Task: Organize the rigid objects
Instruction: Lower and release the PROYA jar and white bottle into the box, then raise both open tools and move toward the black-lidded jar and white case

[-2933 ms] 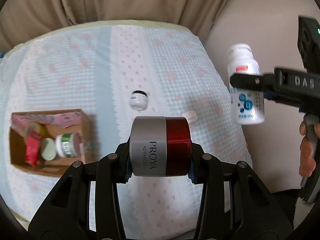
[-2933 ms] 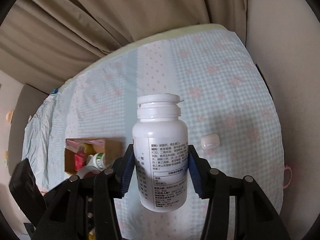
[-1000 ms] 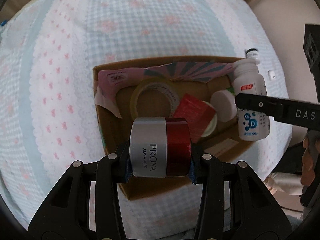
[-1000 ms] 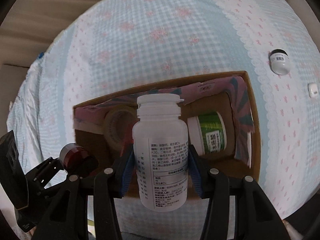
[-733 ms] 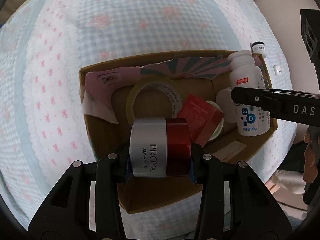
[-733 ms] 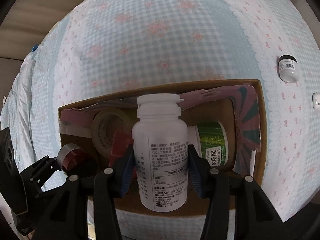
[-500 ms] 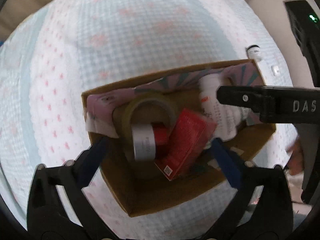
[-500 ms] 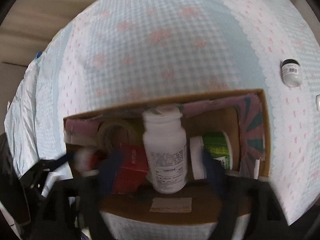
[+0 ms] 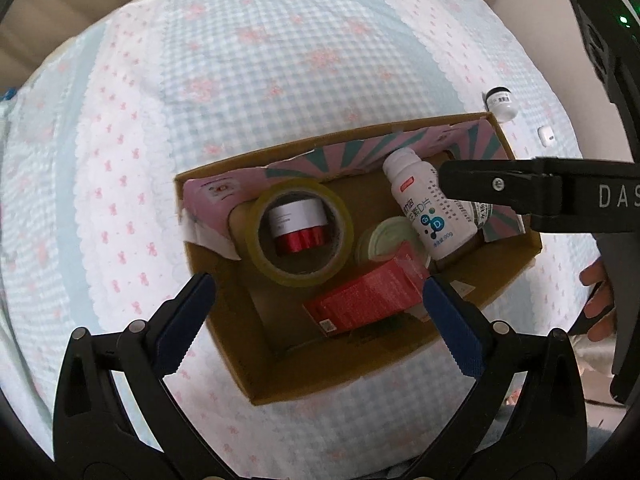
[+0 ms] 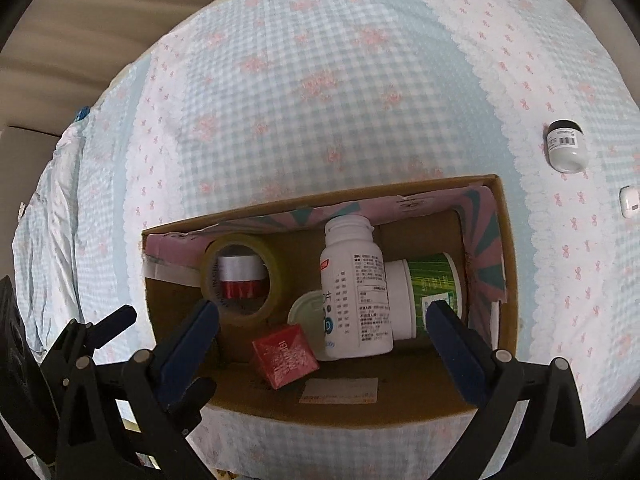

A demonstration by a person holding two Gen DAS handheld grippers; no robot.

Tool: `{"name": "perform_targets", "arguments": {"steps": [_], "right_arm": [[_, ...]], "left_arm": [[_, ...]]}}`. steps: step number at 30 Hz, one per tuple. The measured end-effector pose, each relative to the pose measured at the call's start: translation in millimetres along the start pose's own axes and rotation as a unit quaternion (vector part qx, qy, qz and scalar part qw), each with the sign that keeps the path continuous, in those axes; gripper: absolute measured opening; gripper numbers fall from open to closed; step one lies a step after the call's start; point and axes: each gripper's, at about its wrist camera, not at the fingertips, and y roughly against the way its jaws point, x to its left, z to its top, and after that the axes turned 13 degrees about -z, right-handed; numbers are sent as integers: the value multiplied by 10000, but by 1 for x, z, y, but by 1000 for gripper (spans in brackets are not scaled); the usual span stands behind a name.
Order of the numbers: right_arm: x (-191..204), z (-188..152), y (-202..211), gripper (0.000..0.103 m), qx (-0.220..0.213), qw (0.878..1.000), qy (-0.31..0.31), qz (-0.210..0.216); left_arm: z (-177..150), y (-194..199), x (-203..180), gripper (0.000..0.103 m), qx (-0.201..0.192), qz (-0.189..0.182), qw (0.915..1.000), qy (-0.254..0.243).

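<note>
A cardboard box sits on the checked cloth. In it, the silver and red jar lies inside a roll of yellow tape. The white pill bottle lies beside a green-labelled tub, a pale lid and a red carton. My left gripper is open and empty above the box's near side. My right gripper is open and empty above the box; its finger crosses the left wrist view.
A small white jar with a black cap and a small white case lie on the cloth right of the box. Beige curtain hangs behind the table. A hand holds the right gripper.
Both grippers opened. The silver and red jar dropped into the tape roll and the white pill bottle dropped into the box beside the green tub. Both grippers had moved from the table's right side to over the box.
</note>
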Motion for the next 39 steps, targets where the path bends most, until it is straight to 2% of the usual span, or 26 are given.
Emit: {"name": "perform_targets", "arguments": {"steps": [6,9,14,19,22,25,29,33,39], "right_arm": [[5,-16,29,103,-323,9984,271,-383],[3,-25,50,103,-502,9972,300,-476],[-7,-45,97,103,-767,9955,149,-530],[-12,-66,153,103,-1255,9899,187,-627],[-14,-81,182,103,-1495,9865,209,-628],[-22,-97,209,103,-1728,9821,165,-731],[-38,-116,233,103,-1894,9772,60,-954],[-63,-132,253,103,-2166,9695,-165,-1138],[-117,-149,274,103,-2468,9573,-598,-1385]], "left_arm": [[-12,28,-7,103,-167,299,9994,46],[-18,54,-13,103,-387,430,9982,128],[-35,100,-29,103,-719,785,9943,105],[-46,146,-54,103,-1132,981,9887,-67],[-49,172,-68,103,-1369,867,9867,-146],[-50,198,-87,103,-1757,548,9825,-274],[-47,217,-114,103,-2033,484,9761,-602],[-41,224,-147,103,-2235,304,9702,-881],[-26,211,-197,103,-2212,146,9686,-1129]]}}
